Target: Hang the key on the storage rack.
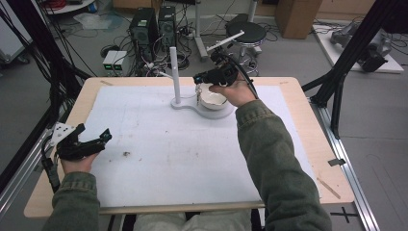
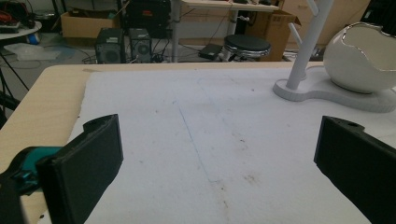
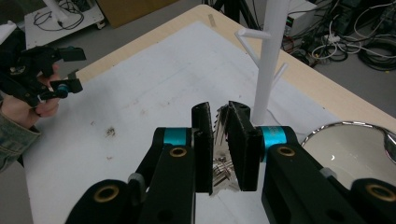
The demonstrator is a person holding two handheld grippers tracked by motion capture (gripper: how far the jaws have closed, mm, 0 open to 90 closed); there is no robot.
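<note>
The right gripper (image 3: 219, 140) is clamping a small toothed metal clip (image 3: 221, 122) between its fingers; it is looking light, stiff and slippery. The left gripper (image 2: 217, 158) is waiting, fingers apart.

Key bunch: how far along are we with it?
Done: the right tool has shut on the key bunch, which is off the mat between the white branch stand and the white bowl. In hand: carrying it there. Left: probably hanging it on a peg or dropping it in the bowl. The left tool waits open, holding nothing.
</note>
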